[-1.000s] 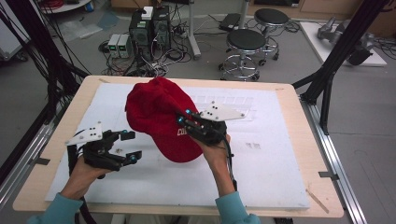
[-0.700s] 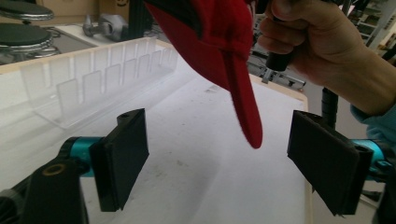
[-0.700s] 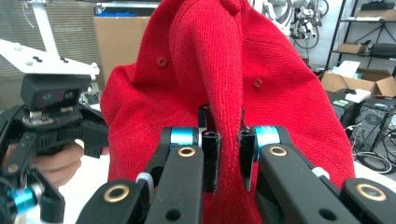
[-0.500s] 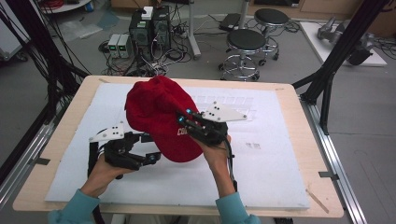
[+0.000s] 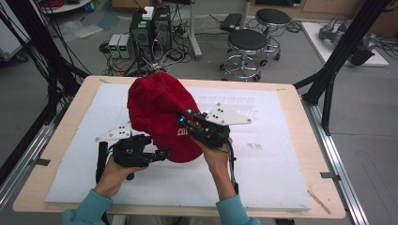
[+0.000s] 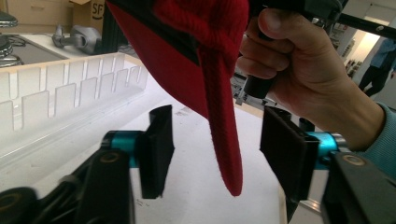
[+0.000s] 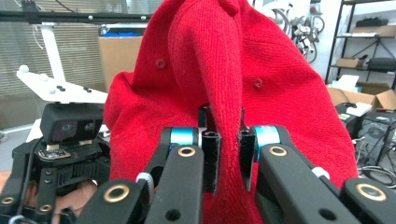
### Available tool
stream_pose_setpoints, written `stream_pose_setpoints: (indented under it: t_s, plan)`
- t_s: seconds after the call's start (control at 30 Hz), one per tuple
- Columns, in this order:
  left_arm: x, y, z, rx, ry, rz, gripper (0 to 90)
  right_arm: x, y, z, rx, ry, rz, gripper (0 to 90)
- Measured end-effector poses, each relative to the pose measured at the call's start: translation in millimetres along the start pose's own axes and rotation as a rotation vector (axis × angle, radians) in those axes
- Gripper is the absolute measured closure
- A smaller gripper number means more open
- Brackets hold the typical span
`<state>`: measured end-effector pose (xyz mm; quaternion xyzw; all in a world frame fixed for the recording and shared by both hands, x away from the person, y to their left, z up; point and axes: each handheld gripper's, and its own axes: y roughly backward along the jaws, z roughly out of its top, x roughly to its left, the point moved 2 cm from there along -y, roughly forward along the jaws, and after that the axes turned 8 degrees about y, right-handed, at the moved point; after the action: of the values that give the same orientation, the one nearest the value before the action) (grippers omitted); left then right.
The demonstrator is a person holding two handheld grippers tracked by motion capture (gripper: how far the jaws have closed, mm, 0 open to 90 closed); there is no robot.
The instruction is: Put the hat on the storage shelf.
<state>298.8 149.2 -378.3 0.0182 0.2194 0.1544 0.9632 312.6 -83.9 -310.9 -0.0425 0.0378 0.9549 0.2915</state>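
Now, with the right gripper [image 7: 227,161] pinching a fold of the red cap [image 5: 159,117] above the table [image 5: 281,197], the left gripper [image 6: 215,158], its fingers [image 6: 156,149] wide apart around the hanging brim, should close squarely on it without tugging.

A cap [image 5: 157,117] is hanging above the middle of the table [image 5: 300,159], toward its far edge. The right gripper [image 5: 187,123] is gripping it from the right, and the left gripper [image 5: 157,153] is sitting below its near-left side, jaws either side of a hanging fold.
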Motion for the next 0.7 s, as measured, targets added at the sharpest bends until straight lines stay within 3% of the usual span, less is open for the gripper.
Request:
stream_pose_setpoints:
  t_s: [0.1,0.13,0.3,0.4,0.7]
  plan:
    - [-1.4,0.4,0.3,-0.004,-0.015,-0.008,56.4,1.1,0.2,0.6,-0.005,0.000,0.003,85.5]
    - [-2.0,0.3,0.4,-0.009,-0.016,-0.013,63.7,1.7,0.3,0.9,-0.010,0.002,0.005,85.5]
    - [-4.7,0.9,0.8,-0.013,-0.051,-0.001,76.4,2.7,-0.4,0.9,-0.016,0.013,0.007,85.4]
    - [-5.4,0.3,1.0,-0.010,-0.014,-0.025,83.4,3.0,-0.7,0.4,-0.022,0.014,0.019,85.3]
    - [-6.6,2.3,1.4,0.015,-0.013,-0.016,85.0,2.8,-2.7,-2.4,-0.013,0.023,0.033,83.6]
